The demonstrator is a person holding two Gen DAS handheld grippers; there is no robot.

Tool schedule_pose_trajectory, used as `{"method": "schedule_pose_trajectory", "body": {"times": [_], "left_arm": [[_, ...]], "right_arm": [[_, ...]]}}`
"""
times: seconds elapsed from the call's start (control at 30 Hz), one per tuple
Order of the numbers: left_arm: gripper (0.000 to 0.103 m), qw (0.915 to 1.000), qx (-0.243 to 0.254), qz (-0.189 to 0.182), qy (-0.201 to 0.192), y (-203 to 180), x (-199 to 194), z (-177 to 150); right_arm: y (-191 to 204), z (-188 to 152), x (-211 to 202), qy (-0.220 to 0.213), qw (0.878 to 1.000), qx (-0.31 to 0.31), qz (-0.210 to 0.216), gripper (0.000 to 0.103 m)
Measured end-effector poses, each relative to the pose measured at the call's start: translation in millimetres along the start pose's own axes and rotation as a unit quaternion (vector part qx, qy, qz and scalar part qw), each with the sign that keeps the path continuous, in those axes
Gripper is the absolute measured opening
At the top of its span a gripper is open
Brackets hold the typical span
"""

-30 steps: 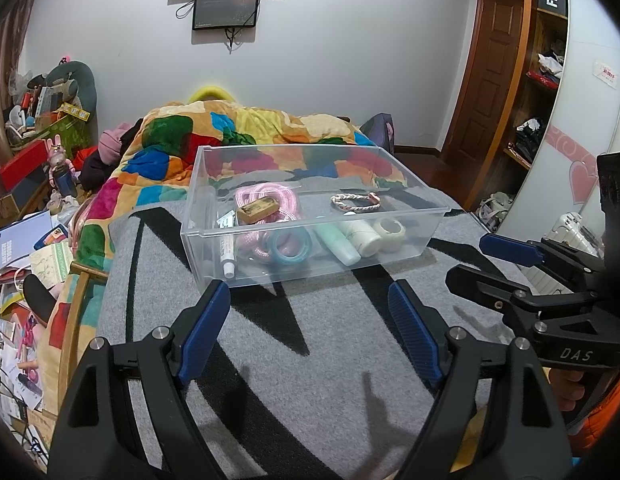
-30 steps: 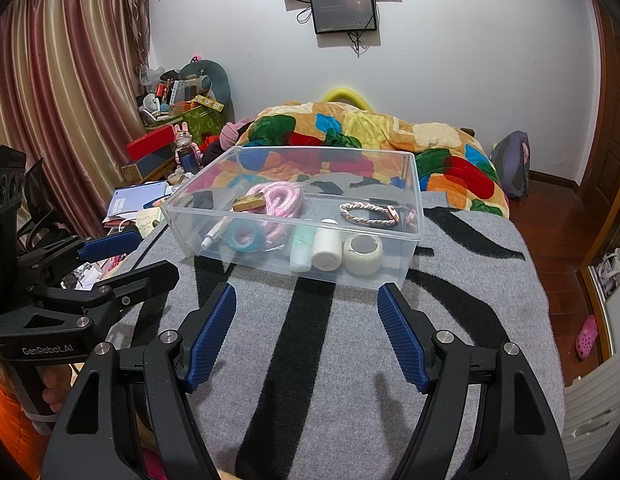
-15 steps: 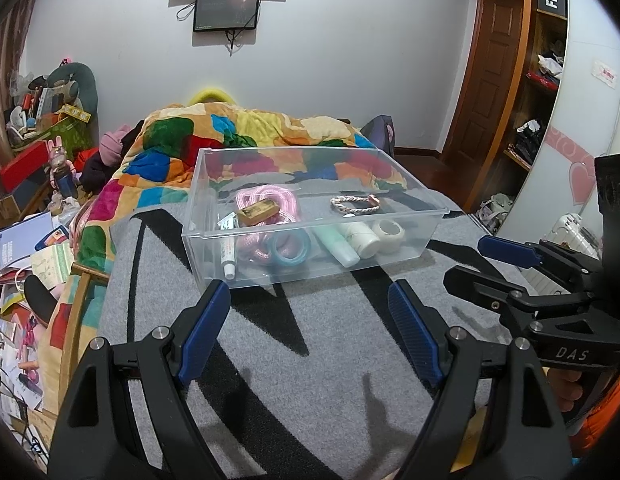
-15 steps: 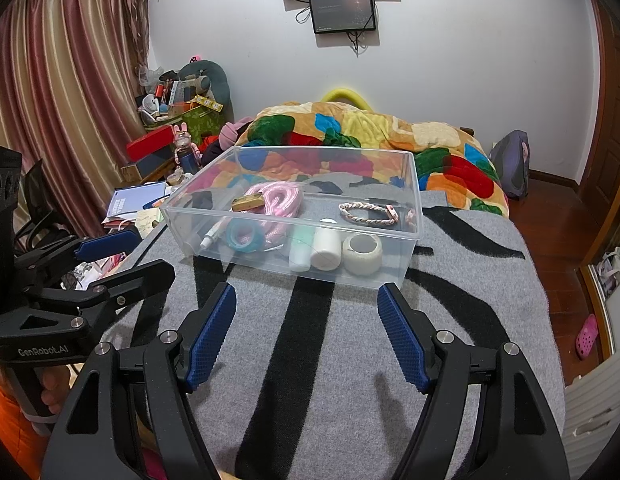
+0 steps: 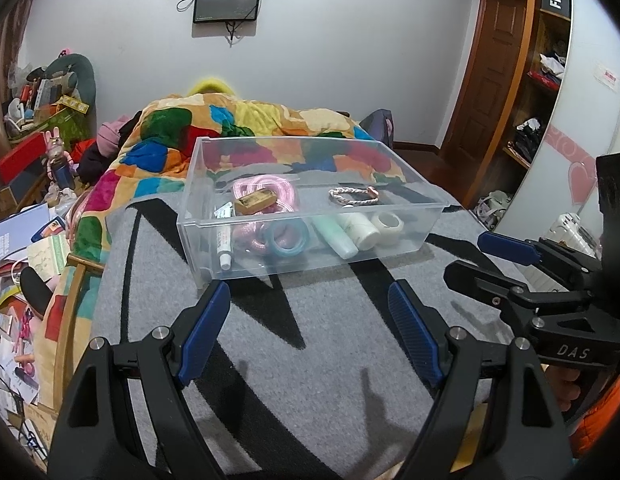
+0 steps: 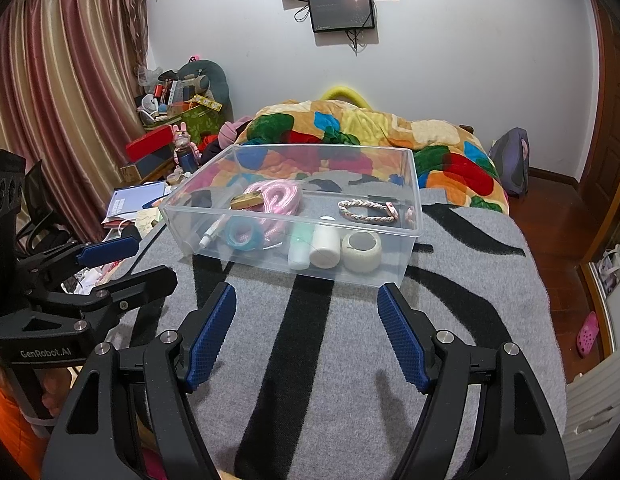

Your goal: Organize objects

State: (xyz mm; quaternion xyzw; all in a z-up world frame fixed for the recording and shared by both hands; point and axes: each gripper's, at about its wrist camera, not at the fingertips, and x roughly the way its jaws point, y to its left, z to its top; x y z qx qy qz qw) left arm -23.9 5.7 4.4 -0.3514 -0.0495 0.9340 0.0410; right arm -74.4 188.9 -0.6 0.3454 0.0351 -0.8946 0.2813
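A clear plastic bin (image 5: 430, 208) (image 6: 414, 184) sits on a grey blanket with black stripes (image 5: 318, 360) (image 6: 310, 380). Inside lie a pink rope coil (image 5: 285, 192) (image 6: 285, 196), a braided bracelet (image 5: 354, 197) (image 6: 366, 210), a blue tape ring (image 5: 289, 237) (image 6: 241, 236), a mint bottle (image 5: 334, 236) (image 6: 299, 248), a white bottle (image 5: 360, 230) (image 6: 324, 246), a white tape roll (image 5: 388, 227) (image 6: 362, 246), a small tube (image 5: 223, 248) (image 6: 211, 234) and a wooden block (image 5: 255, 201) (image 6: 245, 201). My left gripper (image 5: 307, 334) (image 6: 121, 260) and right gripper (image 6: 307, 334) (image 5: 482, 256) are open and empty, short of the bin.
A colourful quilt (image 5: 237, 120) (image 6: 390, 136) covers the bed behind the bin. Clutter of books and boxes (image 5: 25, 232) (image 6: 149, 152) lies left of the bed. A wooden door and shelves (image 5: 510, 80) stand at the right. Curtains (image 6: 61, 100) hang at the left.
Both grippers stay open and have barely shifted; the bin and its contents have not moved.
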Motion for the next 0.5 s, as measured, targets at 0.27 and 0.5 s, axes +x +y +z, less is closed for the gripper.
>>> {"method": "schedule_pose_trajectory", "body": {"times": [0.27, 0.5], "left_arm": [[0.082, 1.0, 0.001, -0.001, -0.001, -0.9, 0.1, -0.3], [0.082, 1.0, 0.006, -0.003, -0.003, -2.7, 1.3, -1.8]], "right_arm": [[0.3, -1.6, 0.5, 0.001, 1.0, 0.0, 0.0, 0.07], [0.1, -3.6, 2.2, 0.002, 1.0, 0.001, 0.0, 0.07]]}}
